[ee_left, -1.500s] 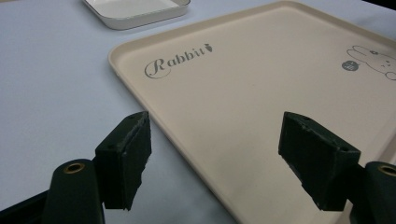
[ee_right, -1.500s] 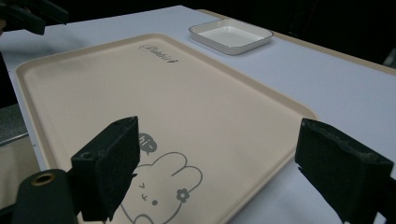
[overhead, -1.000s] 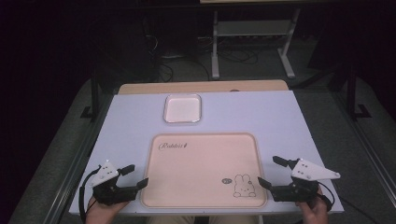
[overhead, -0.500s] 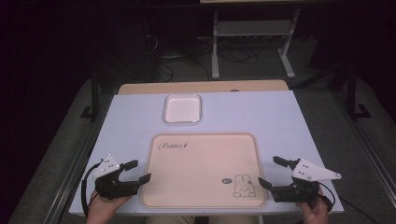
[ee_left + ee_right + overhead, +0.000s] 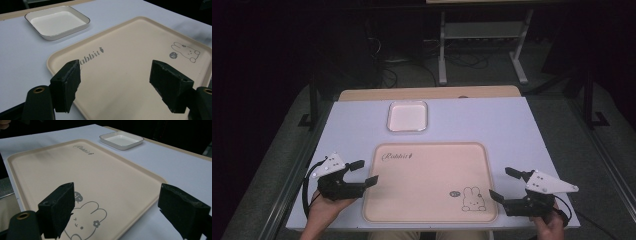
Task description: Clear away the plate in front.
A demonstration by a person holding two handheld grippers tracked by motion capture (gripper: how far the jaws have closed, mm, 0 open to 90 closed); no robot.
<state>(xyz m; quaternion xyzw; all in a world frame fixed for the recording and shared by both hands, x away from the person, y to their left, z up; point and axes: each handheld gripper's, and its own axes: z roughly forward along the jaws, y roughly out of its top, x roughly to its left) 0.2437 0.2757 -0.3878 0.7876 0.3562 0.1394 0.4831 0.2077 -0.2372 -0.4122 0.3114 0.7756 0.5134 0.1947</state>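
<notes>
Tray [image 5: 429, 181], beige with a rabbit print, lies flat at the near middle of the surface [image 5: 512, 125], flanked by the left hand-held gripper [image 5: 362, 172] and right hand-held gripper [image 5: 504, 184], both spread wide and empty, seemingly poised to lift it evenly by its sides.

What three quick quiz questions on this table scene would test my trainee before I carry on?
1. True or false: the left gripper is shut on the beige rectangular plastic tray.
2. What drawing marks the tray's corner nearest the right gripper?
3. Where does the small white square dish sit: A) on the tray, B) on the table beyond the tray?

Key: 1 false, both grippers are open and hold nothing; 2 a rabbit; 3 B.
</notes>
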